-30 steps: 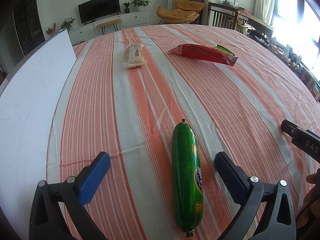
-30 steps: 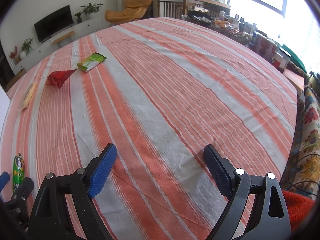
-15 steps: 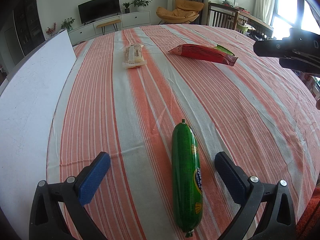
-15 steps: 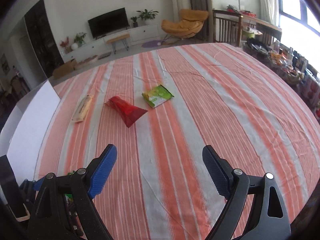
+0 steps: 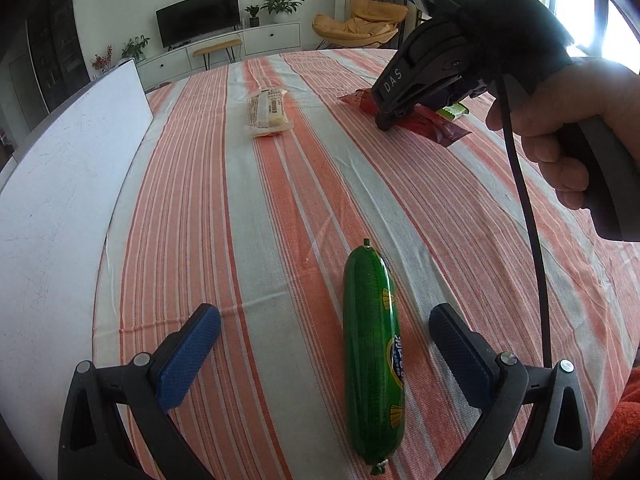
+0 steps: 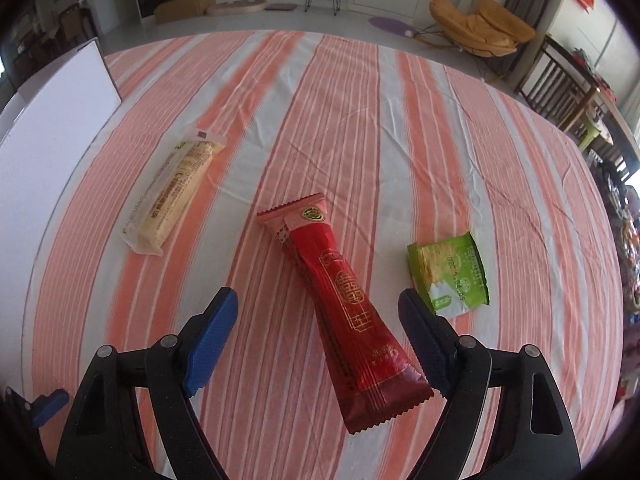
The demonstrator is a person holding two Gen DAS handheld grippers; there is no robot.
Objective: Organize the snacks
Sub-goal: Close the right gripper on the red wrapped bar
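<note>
The red packet (image 6: 344, 312) lies between the two blue pads of the right gripper (image 6: 316, 344), its long axis running from the far crimped end, up and a little left of the tongs, down toward the right finger (image 6: 424, 344), where its near end passes just beside the pad — whether it touches there cannot be told. So the packet sits skewed across the gap rather than square to it, and a clean pinch, in my judgement, turns on closing across its narrow width near the lower half. The jaws have just been closing and now stand part-spread, with the packet between them but not yet pressed from both sides. The green packet (image 6: 450, 276) lies just right of the right finger, the pale yellow bar (image 6: 172, 196) well off to the left. The right hand (image 5: 560, 120) grips its handle, tongs angled steeply down onto the striped cloth (image 6: 360, 120). The left gripper (image 5: 324, 348) hangs wide open over the green sausage (image 5: 372, 352), which lies lengthwise between its fingers, nearer the right one, touching neither.
</note>
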